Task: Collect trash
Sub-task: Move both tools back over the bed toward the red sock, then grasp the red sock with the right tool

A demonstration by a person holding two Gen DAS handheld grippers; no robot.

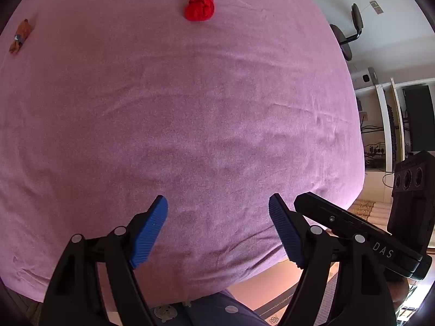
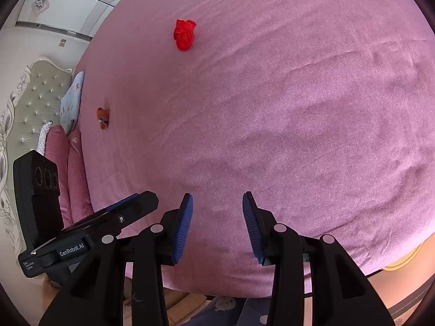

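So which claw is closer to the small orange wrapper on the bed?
Left. The orange wrapper lies off toward the left claw's side; the right claw is farther across. Neither is near it.

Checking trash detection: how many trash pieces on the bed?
2. Red crumpled wad far out mid-bed; small orange-brown scrap further left toward the pillows. Others could lie outside the frames.

So 2 bits of trash on the bed: crumpled wad farther out, wrapper left of it, nearer the pillows.
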